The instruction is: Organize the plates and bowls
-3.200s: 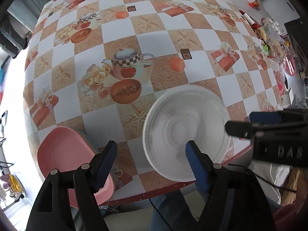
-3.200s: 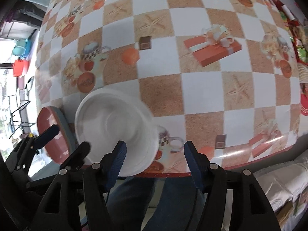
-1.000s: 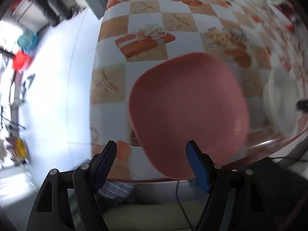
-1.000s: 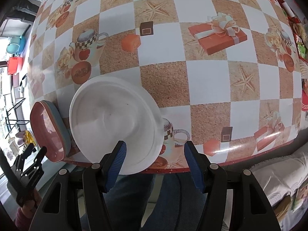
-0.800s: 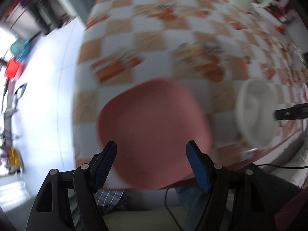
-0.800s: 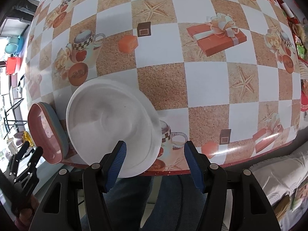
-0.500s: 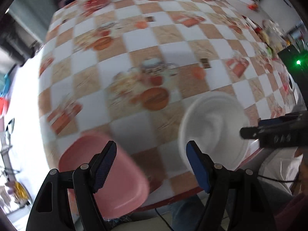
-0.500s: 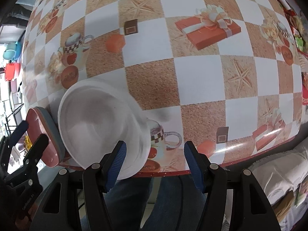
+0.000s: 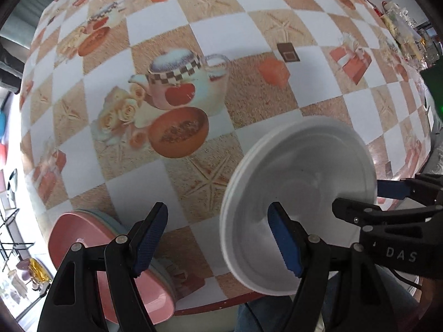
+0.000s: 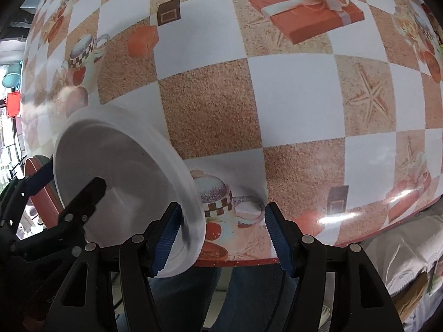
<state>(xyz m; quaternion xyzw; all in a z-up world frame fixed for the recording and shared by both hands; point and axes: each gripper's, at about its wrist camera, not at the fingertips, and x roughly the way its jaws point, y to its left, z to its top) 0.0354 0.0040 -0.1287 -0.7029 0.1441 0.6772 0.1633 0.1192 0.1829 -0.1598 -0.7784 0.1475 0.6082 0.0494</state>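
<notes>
A stack of white round plates (image 9: 301, 202) sits at the table's near edge; it also shows in the right wrist view (image 10: 124, 177). A pink square plate on a pale blue one (image 9: 110, 251) sits to its left, seen edge-on in the right wrist view (image 10: 38, 191). My left gripper (image 9: 218, 238) is open and empty, between the two stacks, its right finger over the white plates. My right gripper (image 10: 221, 238) is open and empty, its left finger at the white stack's right rim.
The checkered tablecloth (image 9: 249, 55) with printed teapots, gifts and starfish covers the table. The table's red front edge (image 10: 238, 261) lies just below the plates. Packets and clutter (image 9: 398, 22) lie at the far right.
My left gripper has swung right from over the pink plate to face the white stack. My right gripper has moved closer to the white stack's rim.
</notes>
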